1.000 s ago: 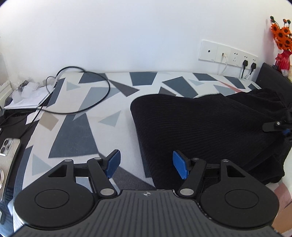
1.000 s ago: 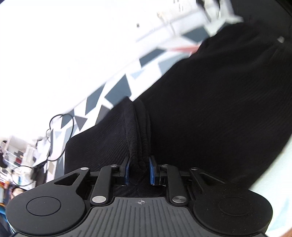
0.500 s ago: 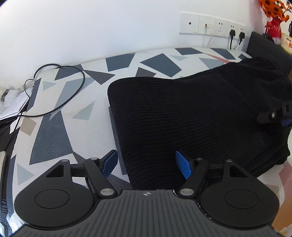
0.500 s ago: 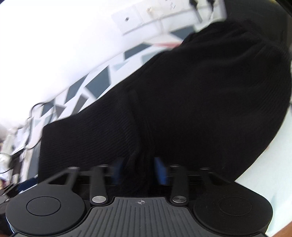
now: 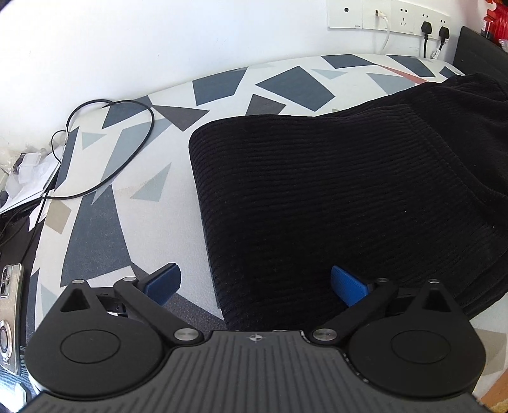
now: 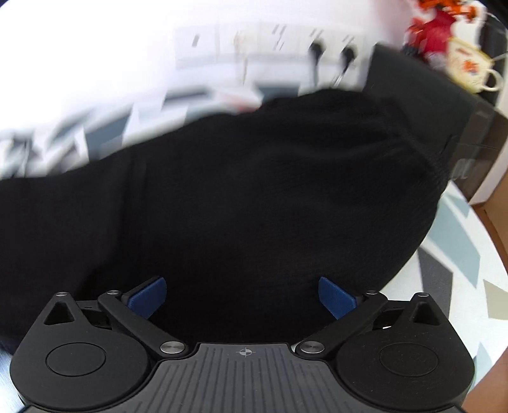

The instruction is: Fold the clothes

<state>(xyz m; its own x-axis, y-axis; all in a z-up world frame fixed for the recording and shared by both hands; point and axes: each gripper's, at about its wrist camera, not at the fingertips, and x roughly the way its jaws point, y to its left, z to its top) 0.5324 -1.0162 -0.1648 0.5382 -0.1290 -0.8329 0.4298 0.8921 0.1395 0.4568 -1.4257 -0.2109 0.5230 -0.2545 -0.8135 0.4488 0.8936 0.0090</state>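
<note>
A black ribbed knit garment (image 5: pixel 333 197) lies folded on the patterned table cover (image 5: pixel 127 178), its left edge straight and its right part bunched higher. My left gripper (image 5: pixel 255 284) is open at the garment's near left corner, one blue pad over the cover, the other over the knit, holding nothing. In the right wrist view the same black garment (image 6: pixel 238 197) fills the middle. My right gripper (image 6: pixel 242 297) hovers open above its near edge with nothing between the blue pads. That view is blurred by motion.
A black cable (image 5: pixel 127 149) loops on the cover at the left, beside papers (image 5: pixel 28 178) and a phone (image 5: pixel 9 292). Wall sockets (image 5: pixel 390 16) with plugs sit behind. A black box (image 6: pixel 444 104) and a cup (image 6: pixel 473 70) stand at the right.
My right gripper was shut on a fold of the black garment; it has opened and let the fold drop flat. The left gripper has stayed open and moved closer to the garment's near left corner.
</note>
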